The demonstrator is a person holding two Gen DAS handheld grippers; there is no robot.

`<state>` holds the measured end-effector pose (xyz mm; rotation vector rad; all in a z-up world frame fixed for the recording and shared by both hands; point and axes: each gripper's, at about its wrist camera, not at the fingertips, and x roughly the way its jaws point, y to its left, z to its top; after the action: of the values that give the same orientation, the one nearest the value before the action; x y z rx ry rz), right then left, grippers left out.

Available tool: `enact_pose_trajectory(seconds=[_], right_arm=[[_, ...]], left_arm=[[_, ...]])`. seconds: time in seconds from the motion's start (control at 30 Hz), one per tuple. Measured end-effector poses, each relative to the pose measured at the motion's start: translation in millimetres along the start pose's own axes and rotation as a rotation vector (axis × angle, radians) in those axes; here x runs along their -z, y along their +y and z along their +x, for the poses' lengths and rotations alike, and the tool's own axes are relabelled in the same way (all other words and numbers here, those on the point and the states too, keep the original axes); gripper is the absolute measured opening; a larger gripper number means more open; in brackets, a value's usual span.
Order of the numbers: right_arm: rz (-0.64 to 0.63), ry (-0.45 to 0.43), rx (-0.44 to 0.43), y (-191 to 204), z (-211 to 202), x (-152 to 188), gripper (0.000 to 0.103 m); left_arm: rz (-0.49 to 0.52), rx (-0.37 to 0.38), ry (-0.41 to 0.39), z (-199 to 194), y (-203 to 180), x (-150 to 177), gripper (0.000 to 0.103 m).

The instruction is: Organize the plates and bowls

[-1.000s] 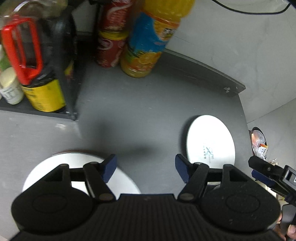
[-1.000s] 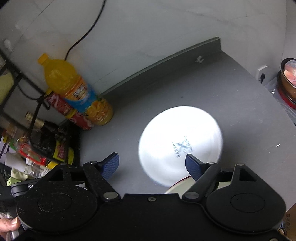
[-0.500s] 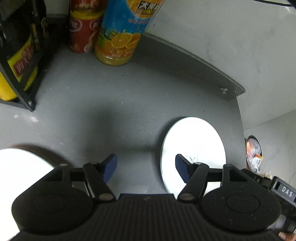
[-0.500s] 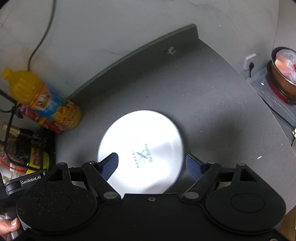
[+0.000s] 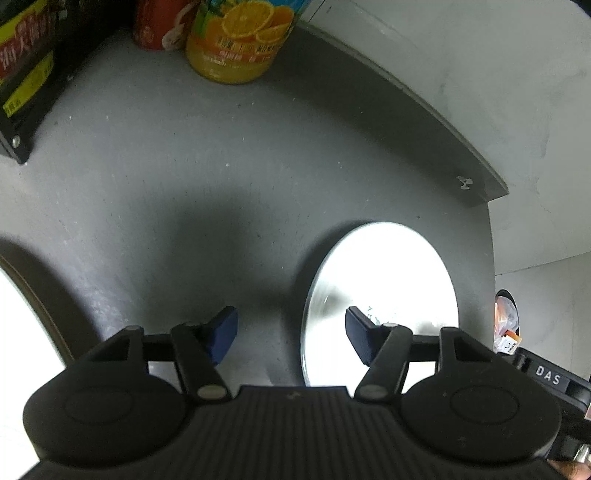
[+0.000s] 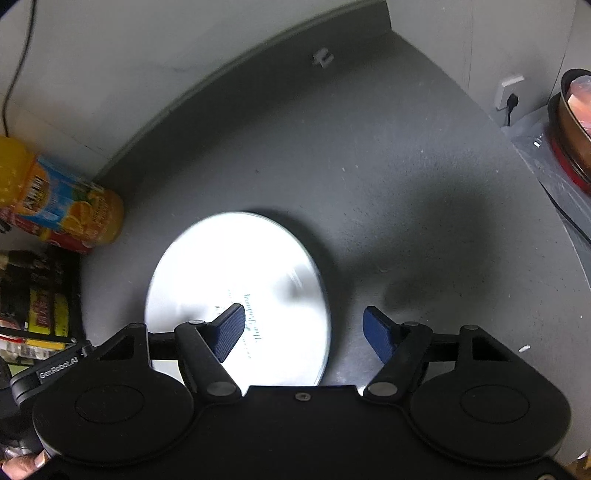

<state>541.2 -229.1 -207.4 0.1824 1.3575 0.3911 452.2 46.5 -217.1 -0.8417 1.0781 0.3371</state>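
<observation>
1. A round white ceramic plate with a small printed mark (image 6: 236, 295) is lying flat on the dark grey speckled countertop (image 6: 369, 177), alone and not stacked on anything.
2. The right gripper (image 6: 303, 328) is straddling the plate's right-hand rim: one blue pad is hanging over the plate face, the other over bare countertop. Its jaws are closing, the rim lies between them, and no pad is yet pressing on it.
3. The left gripper (image 5: 290, 332) is straddling the opposite rim of the same plate (image 5: 380, 295) in like manner. Its jaws are also closing and are not yet gripping.
4. A second white dish (image 5: 18, 325) is showing only as an overexposed edge at the far left of the left wrist view, well apart from the first plate; whether it is a plate or a bowl cannot be told.
5. An orange juice bottle with a blue label (image 6: 62, 206) and a red can (image 5: 155, 26) are standing near the back wall, clear of the work.
6. Judged progress: the task is sitting at an early stage. No stack or grouping is visible, the plate is not yet lifted, and gathering the dishes together remains to be done.
</observation>
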Motion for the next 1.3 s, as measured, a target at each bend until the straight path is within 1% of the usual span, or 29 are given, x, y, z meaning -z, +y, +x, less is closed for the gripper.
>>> enact_pose_trajectory(seconds=[0.03,0.07,0.1,0.13,0.17,0.2,0.23,0.27,0.3,0.33,0.37,0.43,0.5,0.53,0.63,0.83,1.0,1.1,1.3], right_arm=[[-0.003,0.010,-0.001,-0.3,2.8,-0.7,0.059],[-0.011,0.020,0.001,0.4,5.3,-1.4,0.056],[-0.022,0.027,0.001,0.8,7.7,-1.7,0.049],[-0.030,0.031,0.005,1.5,10.1,-2.2,0.044],[-0.032,0.037,0.010,1.0,12.2,-2.7,0.037],[-0.031,0.043,0.012,0.0,14.6,-2.9,0.033],[-0.026,0.044,0.008,-1.5,16.9,-3.3,0.033],[-0.025,0.049,0.009,-3.1,19.2,-3.3,0.030],[-0.029,0.053,0.011,-4.5,20.9,-3.5,0.025],[-0.034,0.055,0.010,-5.1,22.5,-3.4,0.024],[-0.036,0.054,0.004,-6.3,23.0,-3.1,0.023],[-0.039,0.053,-0.014,-8.3,23.2,-3.7,0.021],[-0.040,0.053,-0.035,-8.8,23.3,-3.9,0.013],[-0.045,0.051,-0.035,-9.0,22.7,-3.4,0.013],[-0.072,0.028,-0.038,-6.6,19.7,-0.9,0.012],[-0.096,-0.037,-0.092,-1.3,-1.9,-1.6,0.006],[-0.126,-0.073,-0.097,12.0,-10.6,-6.9,0.006],[-0.134,-0.090,-0.109,17.1,-19.5,-7.1,0.006],[-0.148,-0.126,-0.113,32.4,-33.4,0.1,0.006]], left_arm=[[-0.005,-0.001,0.004,2.3,0.3,0.7,0.059],[-0.011,0.001,0.010,4.6,0.8,1.0,0.056],[-0.020,0.003,0.017,7.2,1.7,1.4,0.054],[-0.023,0.010,0.009,7.8,1.7,2.0,0.051],[-0.018,0.012,0.008,9.0,0.5,2.0,0.047],[-0.014,0.012,0.005,9.7,-0.8,1.9,0.046],[-0.014,0.009,0.004,10.2,-1.6,1.5,0.041],[-0.017,0.010,0.007,11.6,-2.4,0.6,0.034],[-0.025,0.016,0.015,13.7,-2.8,0.8,0.030],[-0.039,0.027,0.025,15.7,-1.6,1.1,0.023],[-0.048,0.034,0.031,17.2,-0.4,2.0,0.017],[-0.048,0.040,0.023,18.5,0.2,3.9,0.014],[-0.050,0.053,0.026,19.6,0.8,5.4,0.010],[-0.054,0.062,0.030,20.4,0.3,6.0,0.008],[-0.033,0.051,0.024,20.1,-3.6,6.3,0.007],[-0.033,0.079,-0.007,12.1,-1.7,-2.2,0.006],[-0.037,0.087,-0.027,3.8,0.4,-11.0,0.006],[-0.031,0.109,-0.038,-5.6,2.8,-14.3,0.006],[0.005,0.133,-0.053,-33.5,12.1,-15.1,0.006]])
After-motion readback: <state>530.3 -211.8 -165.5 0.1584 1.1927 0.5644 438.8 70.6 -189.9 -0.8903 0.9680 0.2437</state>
